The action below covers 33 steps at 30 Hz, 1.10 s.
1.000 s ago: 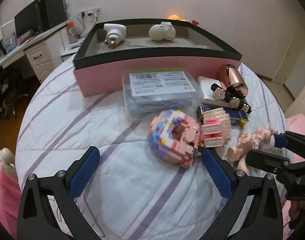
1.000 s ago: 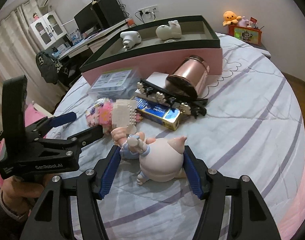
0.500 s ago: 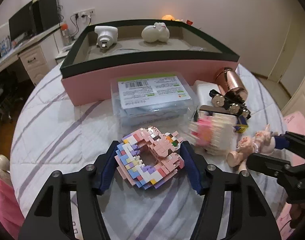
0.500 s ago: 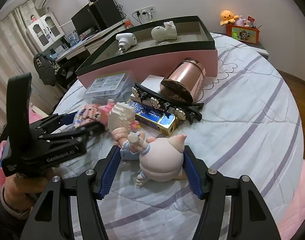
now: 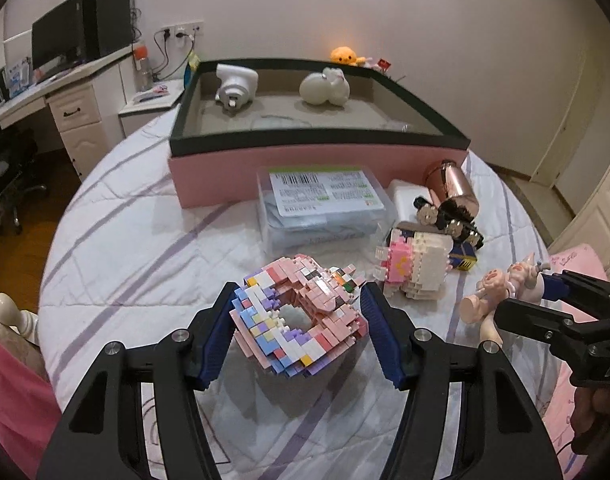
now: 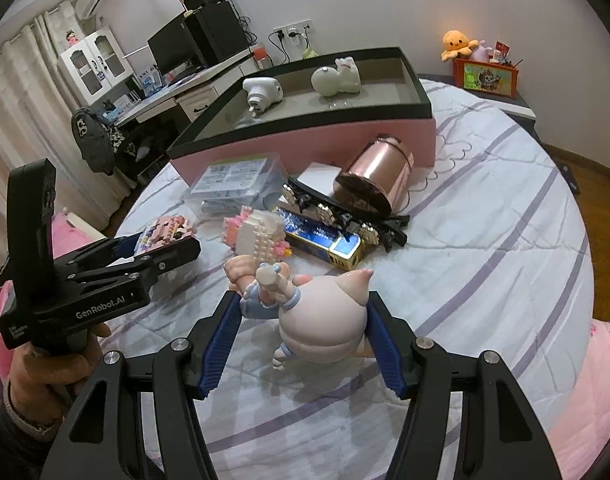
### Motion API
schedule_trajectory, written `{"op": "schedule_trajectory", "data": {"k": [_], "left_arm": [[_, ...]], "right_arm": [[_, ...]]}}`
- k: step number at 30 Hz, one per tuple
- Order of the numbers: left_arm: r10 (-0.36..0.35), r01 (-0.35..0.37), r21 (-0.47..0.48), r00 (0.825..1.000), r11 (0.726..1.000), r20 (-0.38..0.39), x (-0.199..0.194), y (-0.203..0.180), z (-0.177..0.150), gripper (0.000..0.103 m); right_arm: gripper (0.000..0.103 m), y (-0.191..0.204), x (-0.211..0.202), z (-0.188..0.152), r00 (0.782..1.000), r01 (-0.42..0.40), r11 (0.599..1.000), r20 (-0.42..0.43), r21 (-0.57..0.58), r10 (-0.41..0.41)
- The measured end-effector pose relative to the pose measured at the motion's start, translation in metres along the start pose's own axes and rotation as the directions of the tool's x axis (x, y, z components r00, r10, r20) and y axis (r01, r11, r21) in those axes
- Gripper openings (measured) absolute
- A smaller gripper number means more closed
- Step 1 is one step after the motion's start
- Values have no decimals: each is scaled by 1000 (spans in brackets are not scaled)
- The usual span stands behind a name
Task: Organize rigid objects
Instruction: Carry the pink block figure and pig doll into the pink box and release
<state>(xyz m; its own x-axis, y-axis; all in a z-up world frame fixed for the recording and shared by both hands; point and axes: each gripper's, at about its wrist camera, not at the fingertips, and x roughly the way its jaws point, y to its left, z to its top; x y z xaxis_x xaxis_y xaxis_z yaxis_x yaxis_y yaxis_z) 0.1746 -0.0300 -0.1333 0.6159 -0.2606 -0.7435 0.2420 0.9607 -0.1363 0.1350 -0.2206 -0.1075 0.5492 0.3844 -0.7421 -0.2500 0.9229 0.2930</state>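
Note:
My left gripper is shut on a pastel brick-built ring model, held tilted just above the striped bedsheet. My right gripper is shut on a pink pig figurine, its pads pressing on both sides of the body. In the right wrist view the left gripper sits at the left with the brick model in it. The left wrist view has the right gripper with the pig at its right edge. Behind stands a pink box with a dark rim.
The box holds a white device and a white figure. In front of it lie a clear plastic case, a copper cup, a black clip, a blue-gold box and a white-pink brick model.
My left gripper went from wide open to shut on the brick ring model and raised it a little off the sheet. The right gripper stayed put with the pig.

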Motion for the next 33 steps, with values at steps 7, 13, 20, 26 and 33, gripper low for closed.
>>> {"op": "schedule_trajectory", "data": {"k": [7,13,20,26,33], "left_arm": [[-4,4,2,999,1000,41,-16,2,13,63],[-4,3,12,995,1000,96,-26,3,41,63],[0,-3,20,987,1000,159,-24,8,87,63],[4,-9,25,985,1000,172,-3,15,125,63],[25,-29,35,991,999,128,43,21,156,63]], "right_arm": [[63,7,-10,15,999,-21,1000,36,-16,22],[63,14,-20,53,994,-14,998,106,-68,21],[63,7,-15,110,984,13,996,178,-85,3],[63,-13,17,150,986,38,999,167,-39,-31],[63,-28,61,172,993,53,999,110,-6,-52]]}}
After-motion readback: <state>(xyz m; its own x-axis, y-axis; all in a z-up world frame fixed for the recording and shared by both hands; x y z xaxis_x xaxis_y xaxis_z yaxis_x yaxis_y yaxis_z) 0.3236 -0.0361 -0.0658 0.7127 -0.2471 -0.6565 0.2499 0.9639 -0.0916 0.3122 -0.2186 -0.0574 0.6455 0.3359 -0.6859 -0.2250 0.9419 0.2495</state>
